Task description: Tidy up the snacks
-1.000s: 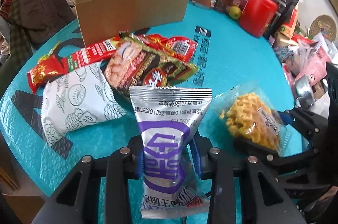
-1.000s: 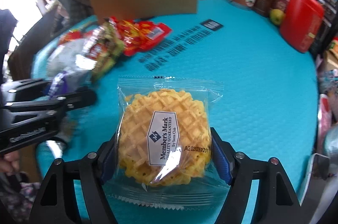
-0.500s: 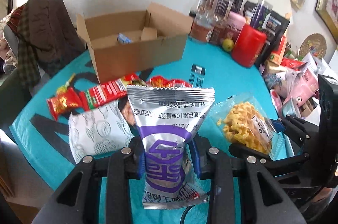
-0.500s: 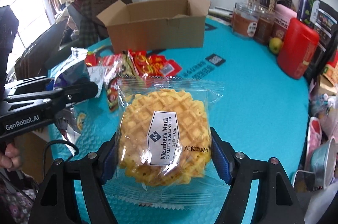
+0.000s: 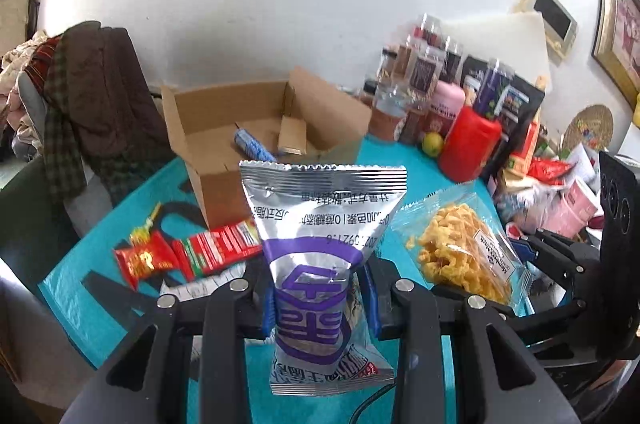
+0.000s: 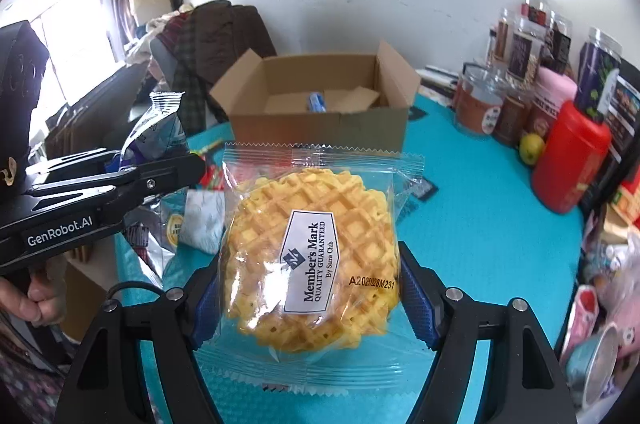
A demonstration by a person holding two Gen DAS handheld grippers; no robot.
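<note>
The silver snack packet (image 5: 320, 244) with the big purple logo and upside-down print is pinched around its middle by the left claw (image 5: 320, 304), which is squeezed nearly closed on it, so the bag stands upright above the table with its crimped top edge up. Right beside it, the waffle pack (image 6: 312, 256), a clear wrapper with a golden round waffle and a white "Member's Mark" label, sits between the blue pads of the right claw (image 6: 308, 296), whose jaws are spread fairly wide and pressing on both sides of the waffle. Both are held up off the turquoise table (image 6: 480, 224).

Behind them is the open cardboard box (image 6: 320, 119) with flaps up and a small blue wrapped item (image 5: 254, 145) lying inside. Between the box and the claws there are red snack packs (image 5: 192, 252) on the table, plus a white patterned pouch (image 6: 202, 220) mostly hidden behind the left claw. Off to the right there's a red canister (image 6: 572, 163), a lime-coloured fruit (image 6: 531, 147) and a crowd of jars (image 6: 516, 91). A chair piled with dark clothes (image 5: 96, 95) is on the left, and a person's hand (image 6: 40, 296) grips the left claw's handle.
</note>
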